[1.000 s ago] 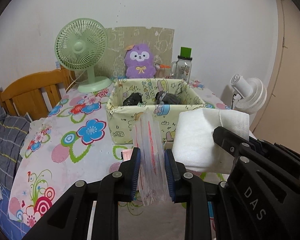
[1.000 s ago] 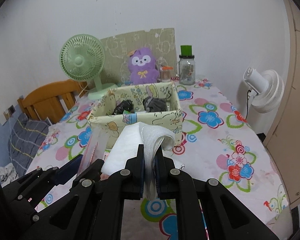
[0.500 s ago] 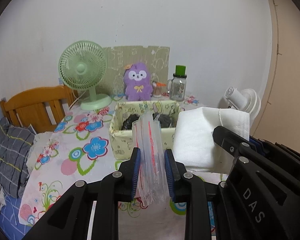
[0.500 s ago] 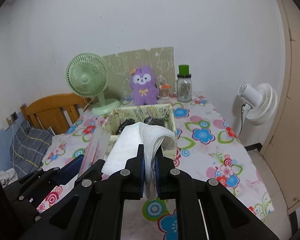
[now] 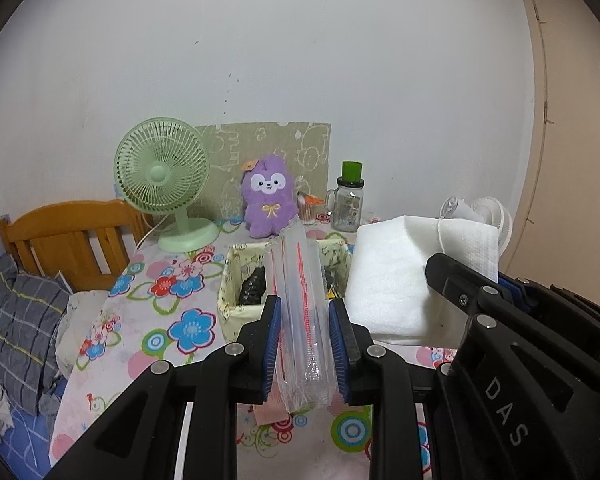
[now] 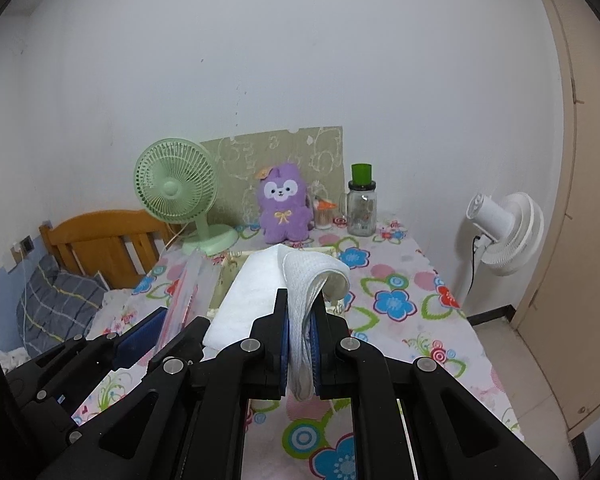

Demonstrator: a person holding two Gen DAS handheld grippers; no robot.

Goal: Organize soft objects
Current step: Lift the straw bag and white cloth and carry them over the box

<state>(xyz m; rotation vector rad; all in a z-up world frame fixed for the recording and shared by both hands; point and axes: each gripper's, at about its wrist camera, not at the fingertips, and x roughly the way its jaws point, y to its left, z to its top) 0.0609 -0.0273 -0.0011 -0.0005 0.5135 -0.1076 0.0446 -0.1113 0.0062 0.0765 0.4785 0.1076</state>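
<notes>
My left gripper (image 5: pixel 304 308) is shut on a clear plastic bag with red lines (image 5: pixel 300 308), held upright above the table; the bag also shows in the right wrist view (image 6: pixel 187 296). My right gripper (image 6: pixel 302 316) is shut on a folded white towel (image 6: pixel 295 280), which also shows in the left wrist view (image 5: pixel 404 272). Both are held high, side by side. Beyond them sits a yellow patterned fabric box (image 5: pixel 235 276) with dark rolled items (image 5: pixel 253 284) inside. A purple plush toy (image 5: pixel 268 200) stands at the back of the table.
The floral tablecloth table (image 6: pixel 404 304) carries a green desk fan (image 5: pixel 163 196), a glass jar with green lid (image 5: pixel 350 202) and a patterned board (image 6: pixel 275 152) against the wall. A white floor fan (image 6: pixel 504 236) stands right. A wooden bed headboard (image 5: pixel 67 240) and pillow lie left.
Both grippers have risen and pulled back from the table with their loads; the box and table now look smaller and lower in both views.
</notes>
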